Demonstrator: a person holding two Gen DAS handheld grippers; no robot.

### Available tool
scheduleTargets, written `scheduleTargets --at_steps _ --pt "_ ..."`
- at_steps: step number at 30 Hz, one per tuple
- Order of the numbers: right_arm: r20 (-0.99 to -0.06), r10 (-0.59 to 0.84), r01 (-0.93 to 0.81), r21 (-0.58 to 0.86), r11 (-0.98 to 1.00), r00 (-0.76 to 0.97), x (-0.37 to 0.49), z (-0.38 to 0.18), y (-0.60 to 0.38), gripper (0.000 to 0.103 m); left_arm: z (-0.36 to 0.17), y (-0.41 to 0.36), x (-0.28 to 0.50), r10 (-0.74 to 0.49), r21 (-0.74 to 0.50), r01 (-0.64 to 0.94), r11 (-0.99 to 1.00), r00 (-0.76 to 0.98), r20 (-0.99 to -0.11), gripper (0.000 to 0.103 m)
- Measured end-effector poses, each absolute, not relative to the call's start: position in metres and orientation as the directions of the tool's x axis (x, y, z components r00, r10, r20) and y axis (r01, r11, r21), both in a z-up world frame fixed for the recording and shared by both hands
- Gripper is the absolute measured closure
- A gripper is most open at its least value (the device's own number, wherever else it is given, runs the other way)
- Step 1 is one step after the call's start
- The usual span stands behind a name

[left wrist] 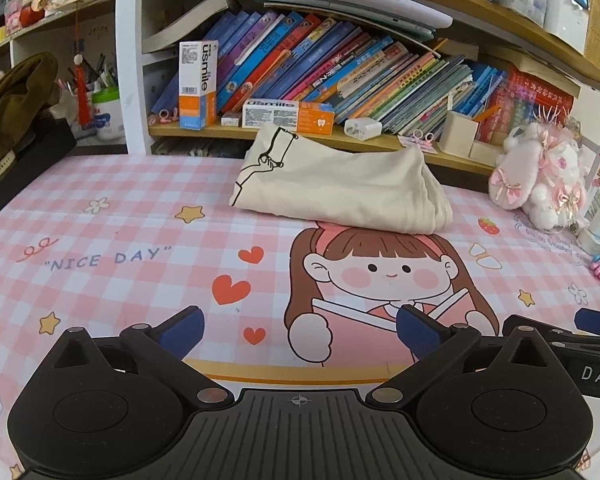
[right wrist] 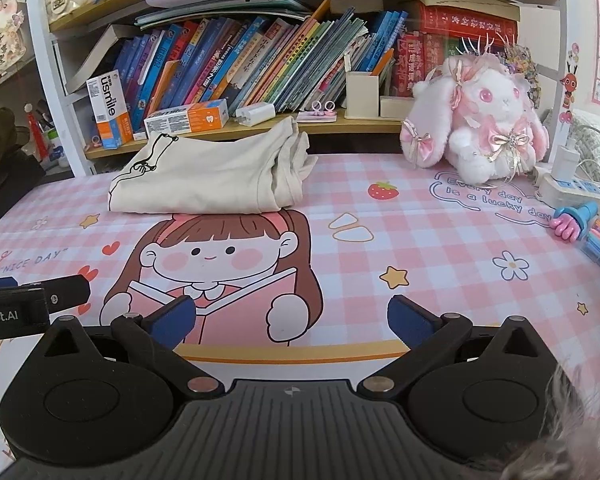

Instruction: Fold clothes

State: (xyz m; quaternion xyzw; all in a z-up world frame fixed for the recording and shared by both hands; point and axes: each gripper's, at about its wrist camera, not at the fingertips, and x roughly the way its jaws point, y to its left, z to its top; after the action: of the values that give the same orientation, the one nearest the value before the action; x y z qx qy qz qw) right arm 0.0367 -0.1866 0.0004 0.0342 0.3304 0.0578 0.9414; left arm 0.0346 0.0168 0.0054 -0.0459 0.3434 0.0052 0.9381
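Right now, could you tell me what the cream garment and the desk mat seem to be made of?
The cream garment looks like soft matte knit cotton: limp folds, stitched hem. The desk mat looks like smooth printed plastic or rubber, lying flat with a faint sheen; which of the two I cannot tell.

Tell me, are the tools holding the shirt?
No. The left tool and right tool are both open and hold nothing; the folded cream shirt lies alone on the mat.

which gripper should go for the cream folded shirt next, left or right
Left, marginally. Both grippers are open and empty, held back from the cream shirt. The left gripper faces it almost head-on; from the right gripper it lies off to the left.
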Motion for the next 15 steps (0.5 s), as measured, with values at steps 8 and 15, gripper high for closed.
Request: scheduleTargets --at_steps 8,15 --pt "-0.62 0.131 -0.085 0.104 0.991 0.774 0.0366 0.0006 -0.1867 0.0 0.0045 0.017 0.0341 -0.018 -0.085 -0.048 0.995 0.763 -0.646 0.0" --pt "-0.62 0.134 -0.089 0.104 0.991 0.773 0.0373 0.0004 -0.1862 0.0 0.0044 0.0176 0.0331 -0.017 -0.083 -0.047 0.995 0.765 -0.643 0.0"
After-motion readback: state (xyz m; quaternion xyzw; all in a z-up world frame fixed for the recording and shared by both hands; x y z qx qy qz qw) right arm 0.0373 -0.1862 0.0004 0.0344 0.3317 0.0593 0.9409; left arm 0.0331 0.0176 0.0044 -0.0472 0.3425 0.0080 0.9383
